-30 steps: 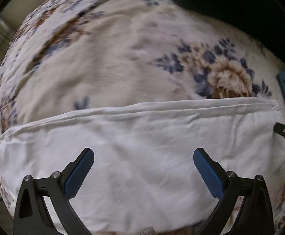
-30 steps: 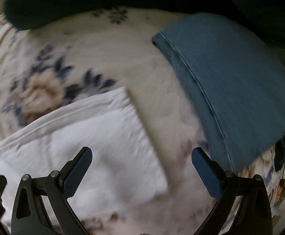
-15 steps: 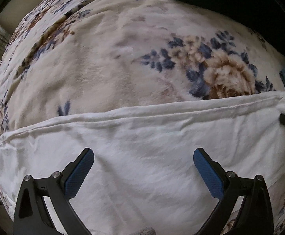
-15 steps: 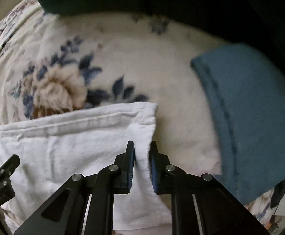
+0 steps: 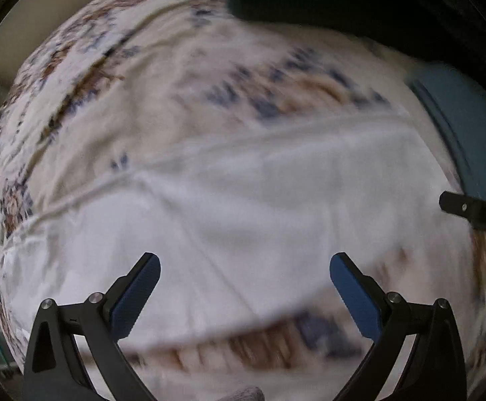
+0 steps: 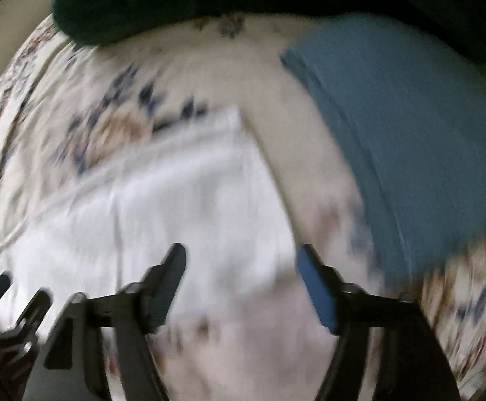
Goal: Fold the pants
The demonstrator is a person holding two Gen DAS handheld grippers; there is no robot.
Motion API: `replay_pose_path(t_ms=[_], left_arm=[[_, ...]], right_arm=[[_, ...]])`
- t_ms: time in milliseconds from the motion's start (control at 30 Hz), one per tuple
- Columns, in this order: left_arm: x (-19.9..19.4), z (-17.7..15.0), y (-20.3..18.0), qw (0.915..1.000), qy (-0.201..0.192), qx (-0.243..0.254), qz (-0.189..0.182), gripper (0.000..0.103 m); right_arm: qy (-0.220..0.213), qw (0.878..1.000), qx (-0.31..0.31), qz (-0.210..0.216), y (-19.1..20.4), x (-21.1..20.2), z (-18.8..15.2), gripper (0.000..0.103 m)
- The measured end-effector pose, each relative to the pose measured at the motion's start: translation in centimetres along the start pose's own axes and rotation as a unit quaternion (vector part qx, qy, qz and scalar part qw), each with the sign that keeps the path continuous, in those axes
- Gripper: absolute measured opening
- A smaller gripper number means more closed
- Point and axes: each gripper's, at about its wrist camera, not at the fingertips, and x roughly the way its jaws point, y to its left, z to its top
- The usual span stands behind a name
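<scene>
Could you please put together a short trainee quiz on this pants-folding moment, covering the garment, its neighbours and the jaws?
1. True or false: the white pants lie on a floral blanket.
2. Which folded item lies just beyond the pants' end, as the right wrist view shows? A) a blue garment B) a red towel C) a striped shirt
3. Fill in: the jaws of the right gripper stand ____, with nothing pinched between them.

Key:
1. True.
2. A; a strip of bare blanket separates them.
3. Open; they have just been opening. The left gripper is open too.
</scene>
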Motion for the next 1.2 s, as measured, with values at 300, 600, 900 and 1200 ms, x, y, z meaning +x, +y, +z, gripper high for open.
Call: replay_pose_path(t_ms=[300, 600, 900, 1200], left_arm=[[2.3, -11.2, -8.5, 0.9919, 0.102, 0.068, -0.033, 0.102], [6.9, -12.3, -11.8, 0.9868, 0.148, 0.041, -0.05, 0.075], [4.8, -9.2, -12.7, 0.9877, 0.136, -0.022, -0.073, 0.033], [0.7, -2.0, -13.9, 0.993, 0.041, -0.076, -0.081, 0.036]], right_arm=[[0.091, 0.993, 0.054, -0.05, -9.2, -3.1, -17.8, 0.073], [0.132, 0.989, 0.065, 0.027, -12.4, 3.8, -19.5, 0.054], [0.057, 0.996, -0.004, 0.073, -9.8, -1.2, -19.1, 0.014], [-0.039, 0.997, -0.031, 0.063, -9.9, -7.8, -11.0, 0.003]])
